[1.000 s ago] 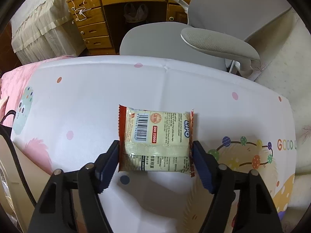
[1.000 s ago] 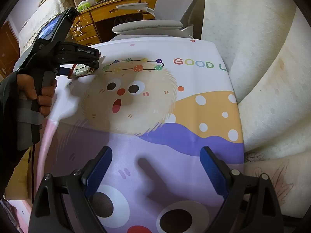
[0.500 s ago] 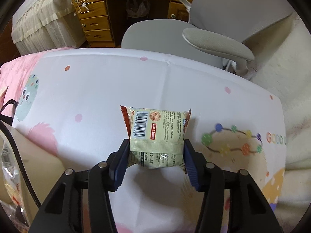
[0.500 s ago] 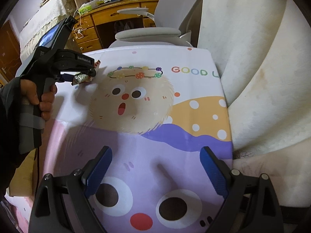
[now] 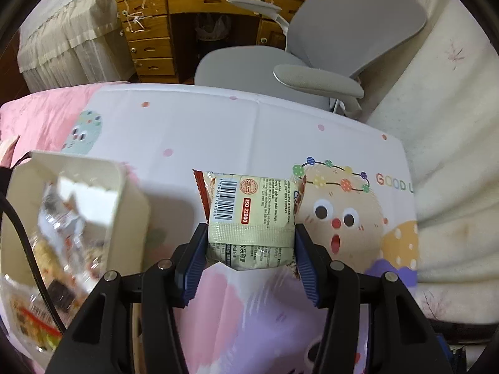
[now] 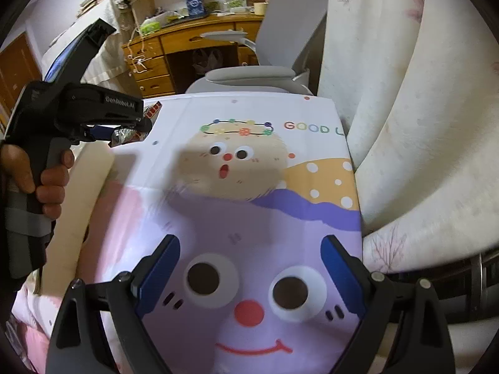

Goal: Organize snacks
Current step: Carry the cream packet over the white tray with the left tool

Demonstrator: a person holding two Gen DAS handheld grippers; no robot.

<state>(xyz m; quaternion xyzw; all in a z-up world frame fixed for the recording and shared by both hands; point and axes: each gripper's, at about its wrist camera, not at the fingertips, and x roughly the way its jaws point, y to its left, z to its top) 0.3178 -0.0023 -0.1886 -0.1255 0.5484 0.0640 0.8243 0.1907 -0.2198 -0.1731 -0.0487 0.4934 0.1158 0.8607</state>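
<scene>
Cartoon-printed cloth (image 5: 218, 131) covers the surface, with a wooden desk (image 5: 174, 9) and a grey chair (image 5: 312, 62) behind its far edge and a cream blanket (image 6: 421, 124) along its right edge. At the left edge stands a white bin (image 5: 124, 212), its opening turned up so packets can be dropped in; wrapped snacks already lie inside it, blurred. Just right of the bin, the left tongs (image 5: 249, 249) are clamped on a snack packet (image 5: 252, 215), pads pressing its two short sides so it hangs clear of the cloth with the barcode face up. That side grip looks chosen to keep the flat pack level for the carry toward the bin, which is probably the step in hand. In the right wrist view a hand (image 6: 46, 180) grips the handle of those tongs beside the bin's wall. Further right, over the purple face near the front edge, the right tongs (image 6: 249, 265) stand wide apart with nothing between them, likely held back to leave the way free.
</scene>
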